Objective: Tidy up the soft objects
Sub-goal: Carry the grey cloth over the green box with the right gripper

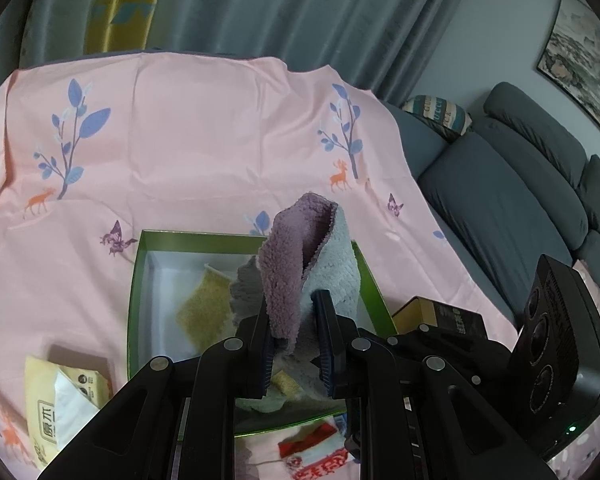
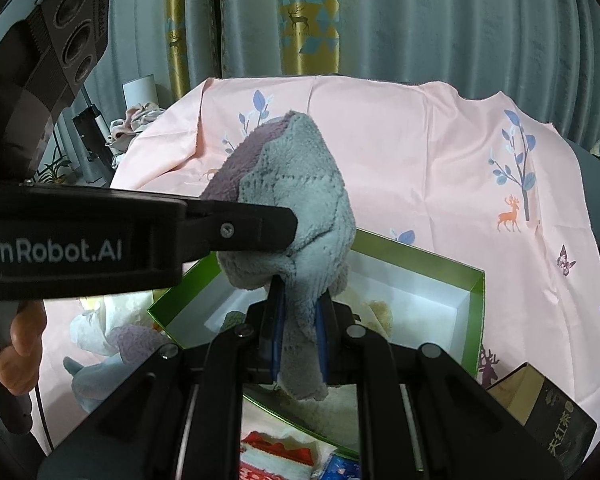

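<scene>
A fluffy grey and mauve cloth [image 1: 300, 264] is held folded above a green box [image 1: 140, 280] with a white inside. My left gripper [image 1: 296, 344] is shut on one end of the cloth. My right gripper [image 2: 300, 344] is shut on the other end of the same cloth [image 2: 300, 208]. In the right wrist view the left gripper's finger [image 2: 256, 232] presses the cloth from the left. A yellow cloth [image 1: 208, 312] and a grey cloth [image 1: 244, 292] lie inside the box. The box also shows in the right wrist view [image 2: 474, 320].
A pink printed sheet [image 1: 204, 140] covers the table. A tissue pack [image 1: 60, 396] lies at the left, a dark tea box [image 1: 440, 316] at the right, a red and white packet [image 1: 316, 456] near me. A grey sofa [image 1: 520, 200] stands to the right.
</scene>
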A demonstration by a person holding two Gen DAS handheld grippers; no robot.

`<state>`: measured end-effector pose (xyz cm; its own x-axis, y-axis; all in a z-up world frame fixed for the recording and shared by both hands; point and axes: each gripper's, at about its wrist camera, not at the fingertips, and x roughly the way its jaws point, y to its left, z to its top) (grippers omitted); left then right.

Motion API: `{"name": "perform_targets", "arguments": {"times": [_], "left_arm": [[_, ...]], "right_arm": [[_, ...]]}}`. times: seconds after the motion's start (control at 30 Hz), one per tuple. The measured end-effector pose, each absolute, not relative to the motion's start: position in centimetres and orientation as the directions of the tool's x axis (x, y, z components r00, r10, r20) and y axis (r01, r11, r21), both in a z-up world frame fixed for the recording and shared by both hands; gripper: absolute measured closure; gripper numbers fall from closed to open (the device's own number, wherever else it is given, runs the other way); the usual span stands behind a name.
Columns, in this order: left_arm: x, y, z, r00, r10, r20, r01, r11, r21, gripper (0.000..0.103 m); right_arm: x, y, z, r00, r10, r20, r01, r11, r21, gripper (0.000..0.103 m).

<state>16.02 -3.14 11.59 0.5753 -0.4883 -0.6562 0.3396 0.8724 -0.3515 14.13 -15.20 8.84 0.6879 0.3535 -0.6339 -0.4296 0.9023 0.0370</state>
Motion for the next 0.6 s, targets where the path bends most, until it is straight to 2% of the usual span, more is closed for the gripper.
{"name": "perform_targets", "arguments": {"times": [0.6], "left_arm": [[15.9,-2.7,11.3,0.573,-0.493,-0.655,0.341,0.870,-0.356,0.084]], "right_arm": [[14.0,-14.2,9.0,0.691,0.335,-0.640,-0.426,0.905,0.014,0.090]]}}
